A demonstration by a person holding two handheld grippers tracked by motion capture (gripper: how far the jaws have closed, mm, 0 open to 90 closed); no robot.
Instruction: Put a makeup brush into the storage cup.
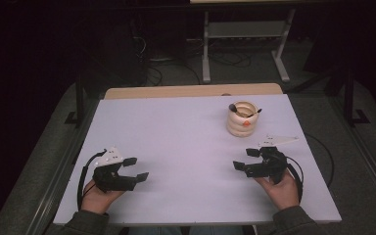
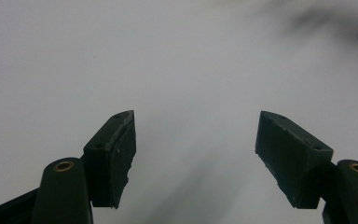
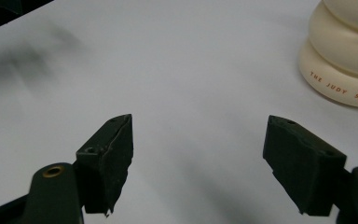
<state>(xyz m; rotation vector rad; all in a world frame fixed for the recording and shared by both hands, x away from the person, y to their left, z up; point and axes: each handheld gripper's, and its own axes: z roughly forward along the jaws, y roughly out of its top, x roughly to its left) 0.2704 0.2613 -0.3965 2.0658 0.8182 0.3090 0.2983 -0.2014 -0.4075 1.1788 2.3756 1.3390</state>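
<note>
The white tabletop [image 1: 186, 161] carries one thing to work on: a cream, ribbed cup [image 1: 243, 119] standing upright toward the far right part of the surface, with an orange mark on its near side and a dark, thin-handled utensil [image 1: 245, 110] resting inside it, its handle leaning out over the right rim. What the utensil is exactly, a small spoon perhaps, is hard to tell at this size.

Both hands rest low at the near edge. The right tongs [image 1: 245, 159] lie near the cup, which stands beyond and slightly to the side of them; in the right gripper view the cup's base [image 3: 342, 70] sits at the upper right, outside the line between the jaws, so these tongs point past it toward the middle of the tabletop. Their jaws are spread wide with nothing between them.

The left tongs [image 1: 135, 169] are well apart from the cup, across the width of the tabletop, and likewise point inward toward the middle. In the left gripper view they [image 2: 196, 158] are spread wide over bare white surface, holding nothing.

So the right hand is plainly the nearer one. I judge that reaching the cup calls for the right tongs to swing away from the middle and move forward, approaching the cup's upright axis from the near side, while the utensil's handle tips away to the far right.
</note>
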